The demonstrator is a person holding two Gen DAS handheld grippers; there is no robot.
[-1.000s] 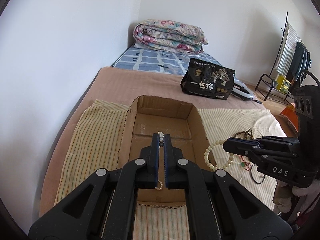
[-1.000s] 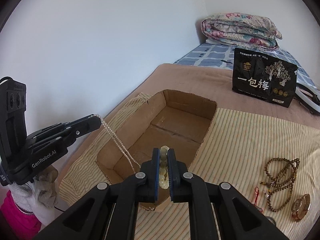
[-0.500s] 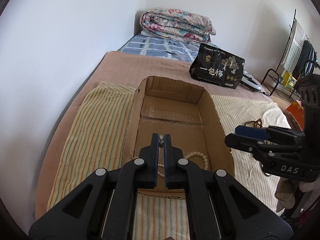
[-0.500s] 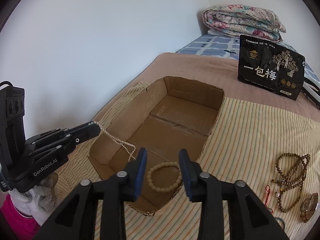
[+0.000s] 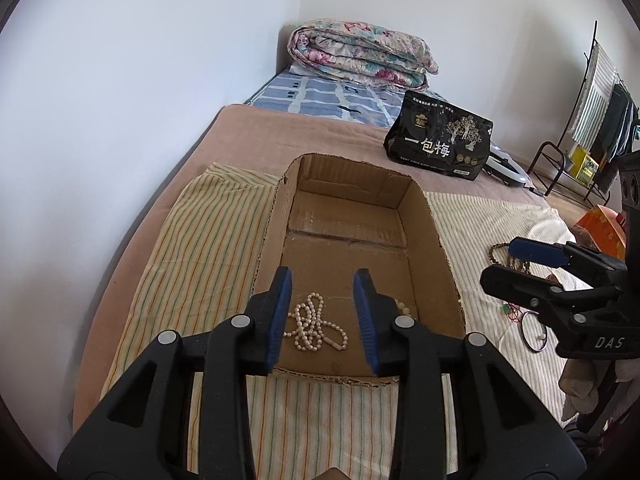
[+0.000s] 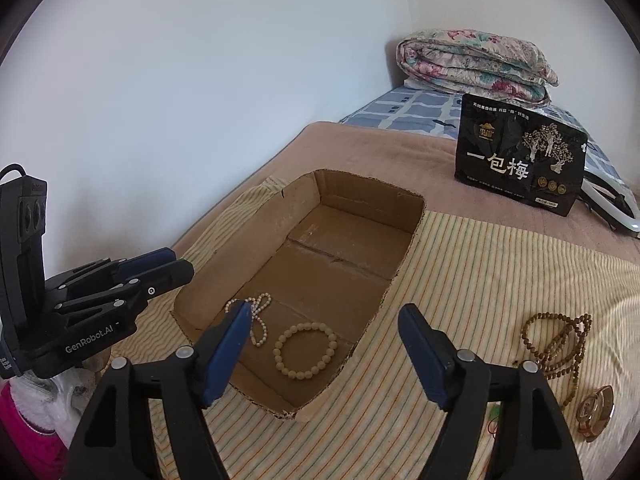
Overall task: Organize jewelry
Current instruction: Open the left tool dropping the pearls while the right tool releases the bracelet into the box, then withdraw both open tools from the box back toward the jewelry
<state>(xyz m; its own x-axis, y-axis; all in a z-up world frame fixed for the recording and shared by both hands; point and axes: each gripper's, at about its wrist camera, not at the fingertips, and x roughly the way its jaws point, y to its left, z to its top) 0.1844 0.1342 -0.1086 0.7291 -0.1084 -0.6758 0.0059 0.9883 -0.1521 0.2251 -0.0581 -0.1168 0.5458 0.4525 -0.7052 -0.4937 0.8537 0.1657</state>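
both grippers, left [image 5: 323, 278] and right [image 6: 326, 314], just opened, empty above the beads [image 6: 305, 350] in the box [image 6: 360, 192].

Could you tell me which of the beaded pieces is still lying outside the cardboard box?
The dark brown bead strand, on the striped cloth; the other two lie inside the box.

Soft daylight, sharp focus (fisheye-warped edges)

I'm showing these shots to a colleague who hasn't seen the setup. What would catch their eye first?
Probably the open cardboard box on the striped cloth, with a pearl necklace and a cream bead bracelet lying at its near end. Next, the two black grippers with blue pads: left gripper and right gripper, both open above it.
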